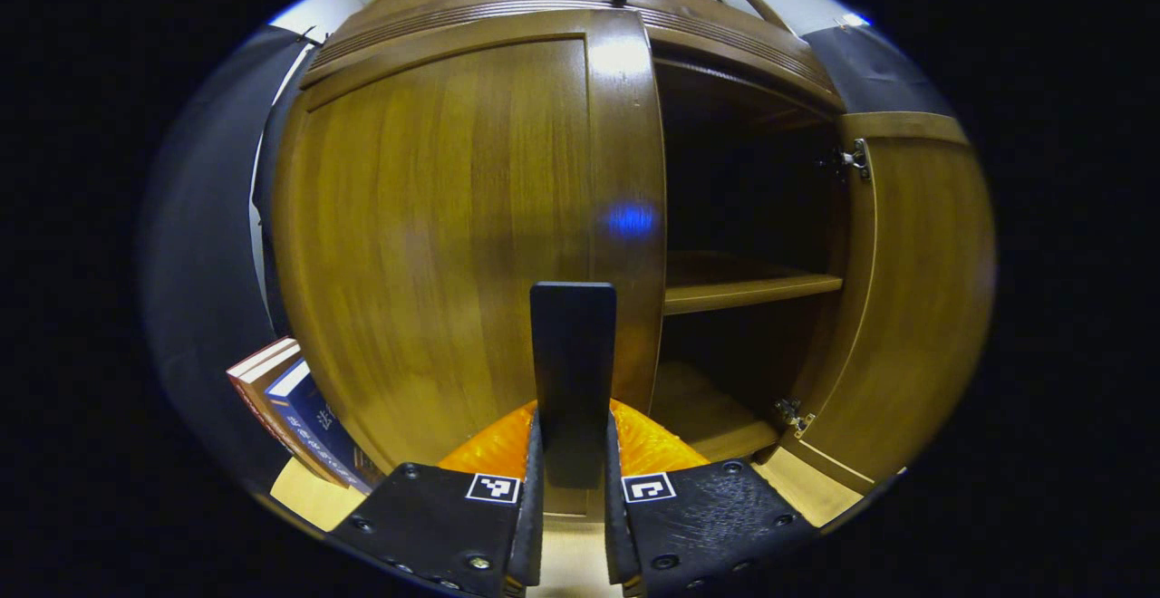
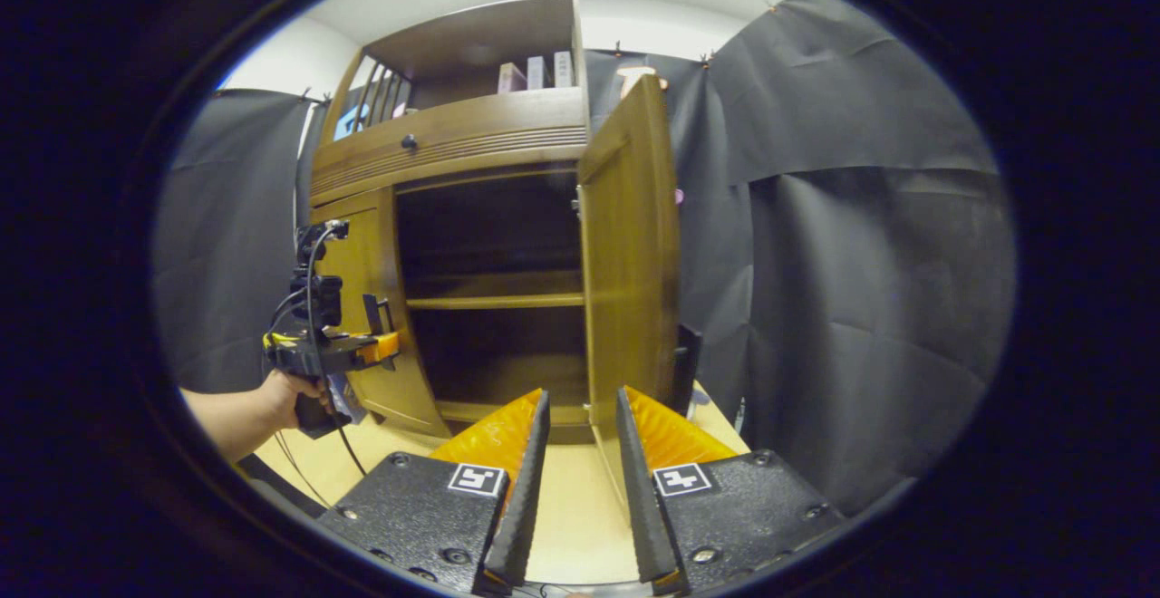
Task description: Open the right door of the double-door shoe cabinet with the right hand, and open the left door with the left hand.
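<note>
Step two: right door (image 2: 630,245) stands open at centre frame; my left gripper (image 1: 573,453) clamps the left door's (image 1: 435,217) handle (image 1: 573,353). I judge an outward pull comes next. Right gripper (image 2: 575,480) is parted, empty.

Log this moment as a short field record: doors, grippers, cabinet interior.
right door: brown wooden right door swung wide open
left door: brown wooden left door closed or nearly so
left gripper: left gripper shut on the left door's dark upright handle
right gripper: right gripper open, holding nothing, just off the right door's edge
interior: wooden shelf looks bare
</note>
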The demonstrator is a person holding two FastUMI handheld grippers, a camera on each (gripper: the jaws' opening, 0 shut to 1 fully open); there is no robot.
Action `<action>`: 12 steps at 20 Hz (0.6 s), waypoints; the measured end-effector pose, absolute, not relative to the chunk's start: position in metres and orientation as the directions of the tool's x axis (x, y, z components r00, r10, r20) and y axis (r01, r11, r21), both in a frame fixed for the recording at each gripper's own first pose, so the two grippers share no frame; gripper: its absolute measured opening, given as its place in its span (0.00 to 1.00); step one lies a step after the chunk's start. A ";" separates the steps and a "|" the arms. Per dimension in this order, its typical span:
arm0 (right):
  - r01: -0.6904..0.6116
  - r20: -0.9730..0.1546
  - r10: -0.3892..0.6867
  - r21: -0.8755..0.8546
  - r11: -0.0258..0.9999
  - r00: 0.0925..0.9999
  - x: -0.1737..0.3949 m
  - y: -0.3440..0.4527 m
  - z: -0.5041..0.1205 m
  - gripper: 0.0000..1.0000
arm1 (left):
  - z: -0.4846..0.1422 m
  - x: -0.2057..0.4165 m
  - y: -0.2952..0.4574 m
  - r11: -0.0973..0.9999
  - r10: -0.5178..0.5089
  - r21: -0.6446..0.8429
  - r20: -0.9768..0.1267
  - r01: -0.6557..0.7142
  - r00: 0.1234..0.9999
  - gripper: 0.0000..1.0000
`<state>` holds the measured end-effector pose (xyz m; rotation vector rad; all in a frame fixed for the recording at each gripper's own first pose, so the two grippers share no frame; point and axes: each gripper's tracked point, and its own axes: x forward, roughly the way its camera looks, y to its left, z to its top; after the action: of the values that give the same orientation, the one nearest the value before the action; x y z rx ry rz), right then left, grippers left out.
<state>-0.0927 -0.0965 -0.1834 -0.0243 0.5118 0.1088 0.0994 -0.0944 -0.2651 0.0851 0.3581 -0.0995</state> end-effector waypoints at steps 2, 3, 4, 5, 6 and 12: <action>-0.147 -0.494 0.138 0.021 0.989 0.858 -0.092 -0.081 -0.188 0.47 | -0.262 0.086 -0.091 0.992 -0.072 0.067 -0.353 0.102 0.933 0.27; -0.165 -0.496 0.156 0.026 0.986 0.854 -0.089 -0.074 -0.190 0.48 | -0.262 0.080 -0.088 0.993 -0.069 0.065 -0.353 0.098 0.933 0.27; -0.181 -0.499 0.170 0.027 0.983 0.850 -0.088 -0.069 -0.193 0.48 | -0.260 0.074 -0.085 0.994 -0.066 0.062 -0.353 0.094 0.933 0.27; -0.194 -0.500 0.181 0.028 0.981 0.847 -0.085 -0.064 -0.194 0.48 | -0.259 0.069 -0.082 0.994 -0.062 0.061 -0.353 0.090 0.934 0.27; -0.203 -0.501 0.189 0.028 0.979 0.844 -0.084 -0.060 -0.196 0.48 | -0.258 0.063 -0.079 0.995 -0.057 0.061 -0.352 0.084 0.934 0.27; -0.191 -0.498 0.189 0.048 0.980 0.846 -0.074 -0.053 -0.201 0.52 | -0.251 0.032 -0.059 0.997 -0.021 0.066 -0.351 0.047 0.936 0.27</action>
<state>-0.0740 -0.0534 -0.2007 -0.0034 0.5248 0.2005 0.0315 -0.0592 -0.2513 0.0742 0.3579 -0.0347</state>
